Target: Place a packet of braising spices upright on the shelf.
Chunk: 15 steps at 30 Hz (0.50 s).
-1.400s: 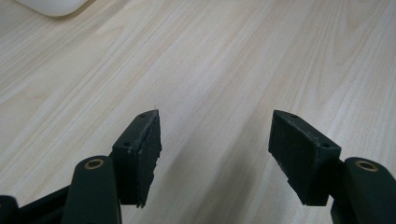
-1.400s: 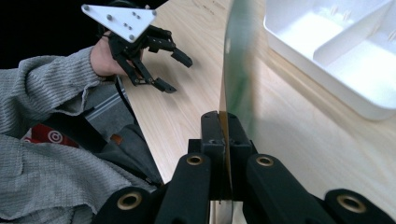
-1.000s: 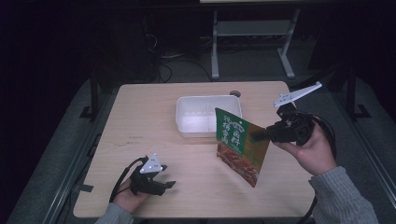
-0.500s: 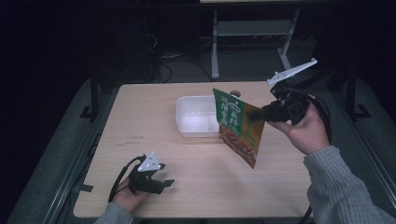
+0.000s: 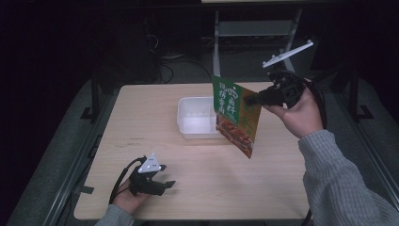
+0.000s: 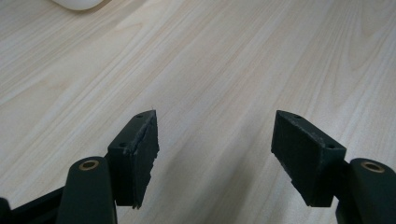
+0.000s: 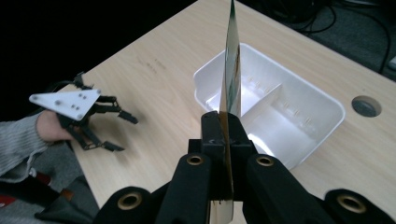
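A green and orange food pouch hangs in the air over the right side of the white tray, with my right gripper shut on its right edge. In the right gripper view the pouch stands edge-on between the closed jaws of my right gripper, above the divided white tray. My left gripper rests open on the table near the front left edge. Its jaws in the left gripper view stand wide apart over bare wood.
The wooden table has a round cable hole behind the tray. The tray has a divider and two compartments with nothing in them. A metal frame and cables lie on the dark floor beyond the table.
My right gripper has lifted the pouch up and away toward the far side, bringing it over the tray. The left gripper has stayed put.
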Motion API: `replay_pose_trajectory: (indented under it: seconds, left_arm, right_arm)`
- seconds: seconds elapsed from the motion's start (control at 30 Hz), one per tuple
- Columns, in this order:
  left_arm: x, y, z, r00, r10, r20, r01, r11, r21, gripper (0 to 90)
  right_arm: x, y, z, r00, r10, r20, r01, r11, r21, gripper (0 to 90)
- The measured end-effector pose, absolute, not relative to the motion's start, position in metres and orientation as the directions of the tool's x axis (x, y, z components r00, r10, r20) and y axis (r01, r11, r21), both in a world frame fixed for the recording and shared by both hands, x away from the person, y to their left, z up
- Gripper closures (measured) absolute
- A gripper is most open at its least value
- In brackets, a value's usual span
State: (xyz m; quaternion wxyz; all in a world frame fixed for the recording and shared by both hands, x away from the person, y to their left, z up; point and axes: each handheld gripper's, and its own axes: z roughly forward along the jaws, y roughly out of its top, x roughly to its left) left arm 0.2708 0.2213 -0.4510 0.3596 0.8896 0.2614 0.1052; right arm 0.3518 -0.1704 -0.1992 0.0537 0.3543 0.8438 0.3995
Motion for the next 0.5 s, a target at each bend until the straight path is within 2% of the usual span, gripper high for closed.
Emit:
replay_pose_trajectory:
  seconds: [0.5]
  left_arm:
    - [0.271,0.225,-0.450,0.836,0.549,-0.004,0.391,-0.590,0.706,31.2]
  right_arm:
    - [0.396,-0.154,-0.197,-0.683,0.711,0.170,0.577,0.381,0.722,89.8]
